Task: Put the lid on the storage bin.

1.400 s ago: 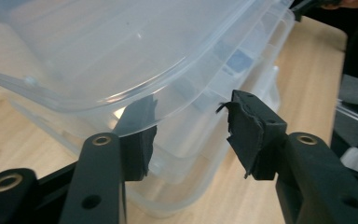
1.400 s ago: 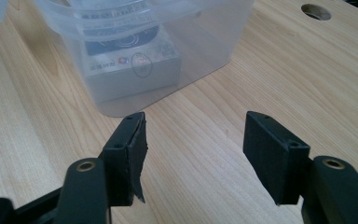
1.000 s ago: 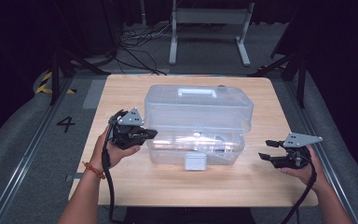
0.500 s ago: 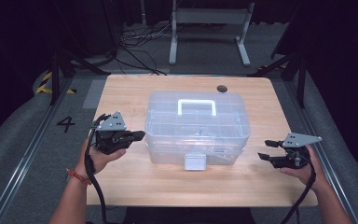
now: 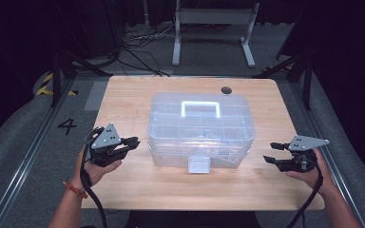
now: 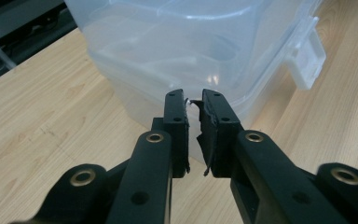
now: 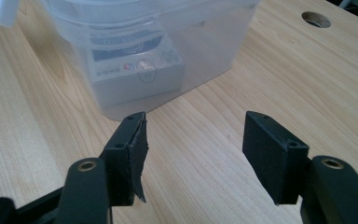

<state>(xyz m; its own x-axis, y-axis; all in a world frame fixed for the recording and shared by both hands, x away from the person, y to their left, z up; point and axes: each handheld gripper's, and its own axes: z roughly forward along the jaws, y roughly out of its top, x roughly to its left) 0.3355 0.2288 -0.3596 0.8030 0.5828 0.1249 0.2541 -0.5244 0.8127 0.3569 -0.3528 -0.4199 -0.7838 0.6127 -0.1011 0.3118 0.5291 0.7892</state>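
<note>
the clear box point(image 5: 201, 130) sits in the middle of the desk point(image 5: 133, 99), lid down and level, white handle point(image 5: 200, 108) lying flat on top and the white latch point(image 5: 198, 165) hanging at the front wall, facing the near edge. so the closing of the lid looks done. whether the latch is snapped home is hard to tell through the glare on the plastic; in the left gripper view it juts out from the box front point(image 6: 307, 60), which may mean it is not yet pressed in.

the left claw point(image 5: 130, 145) is near the desk's left edge, just beside the box's left wall and apart from it. its jaws have just been opening a little and now stand a narrow slit apart, with nothing between them; a scrap of torn pad shows in the gap in its own view point(image 6: 193, 130).

the right claw point(image 5: 272, 152) hovers near the desk's right near corner, well clear of the box, jaws about half open and empty point(image 7: 193, 149). through the box wall in that view a grey device point(image 7: 135, 70) lies inside.

what seems left: fasten the latch if it is loose, and perhaps lift or shift the box by its handle. neither claw touches the box now.
</note>
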